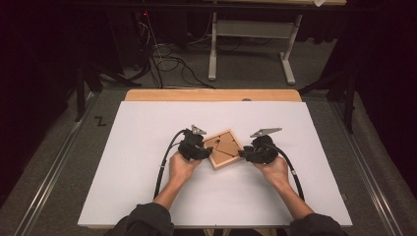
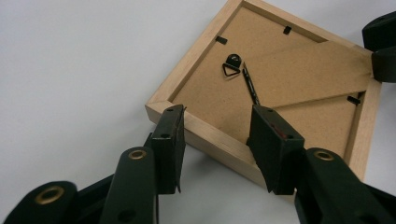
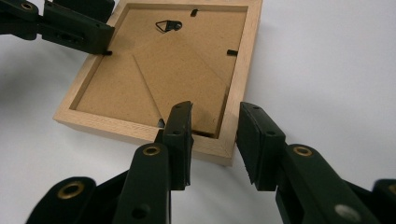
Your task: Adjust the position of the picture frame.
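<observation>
A small light-wood picture frame lies face down mid-table, turned like a diamond. Its brown backing board carries a black triangular hanger ring, small black tabs and a folded stand flap. My left gripper is at the frame's left side, open; in the left gripper view its jaws straddle the frame's near rail, one outside the corner and one over the backing. My right gripper is at the frame's right corner, open, its jaws on either side of the rail there.
The white board covers the table, with a wooden strip along its far edge. Beyond stand a white table's legs and loose cables on the floor. Metal rails run beside the table.
</observation>
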The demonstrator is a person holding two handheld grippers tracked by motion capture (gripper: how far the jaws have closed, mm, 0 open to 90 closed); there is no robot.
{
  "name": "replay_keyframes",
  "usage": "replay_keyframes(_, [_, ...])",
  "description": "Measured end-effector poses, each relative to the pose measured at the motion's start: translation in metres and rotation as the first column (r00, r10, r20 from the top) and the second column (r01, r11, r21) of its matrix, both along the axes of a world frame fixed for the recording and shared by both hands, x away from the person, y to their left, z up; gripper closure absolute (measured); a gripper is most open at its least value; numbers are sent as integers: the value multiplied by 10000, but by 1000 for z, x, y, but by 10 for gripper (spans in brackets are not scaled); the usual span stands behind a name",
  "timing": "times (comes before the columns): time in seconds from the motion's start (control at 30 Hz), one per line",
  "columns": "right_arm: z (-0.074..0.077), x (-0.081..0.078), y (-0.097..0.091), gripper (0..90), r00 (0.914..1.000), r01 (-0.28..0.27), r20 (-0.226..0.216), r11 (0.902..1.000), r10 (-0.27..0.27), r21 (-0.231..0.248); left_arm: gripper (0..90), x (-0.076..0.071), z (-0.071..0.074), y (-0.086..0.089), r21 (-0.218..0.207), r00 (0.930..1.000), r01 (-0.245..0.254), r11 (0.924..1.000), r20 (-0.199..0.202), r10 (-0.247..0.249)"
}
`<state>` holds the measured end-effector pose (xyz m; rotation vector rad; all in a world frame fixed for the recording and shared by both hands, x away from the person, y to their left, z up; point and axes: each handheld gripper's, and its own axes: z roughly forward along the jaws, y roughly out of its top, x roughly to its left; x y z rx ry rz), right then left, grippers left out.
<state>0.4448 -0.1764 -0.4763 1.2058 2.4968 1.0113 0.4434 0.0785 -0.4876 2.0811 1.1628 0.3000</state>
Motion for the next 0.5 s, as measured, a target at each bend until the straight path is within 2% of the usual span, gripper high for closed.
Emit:
replay_keyframes(0.3, [1,-6,-2,663,9999,-165,-40,9998,165,-89,558,-7,2,-8,192,9993,374,9991,-37,-373])
replay_keyframes(0.5, [1,-13,-6,662,9996,-271,-38,9996,270,-109,555,-14,2,-11,-52,9986,521,9986,-111,-522])
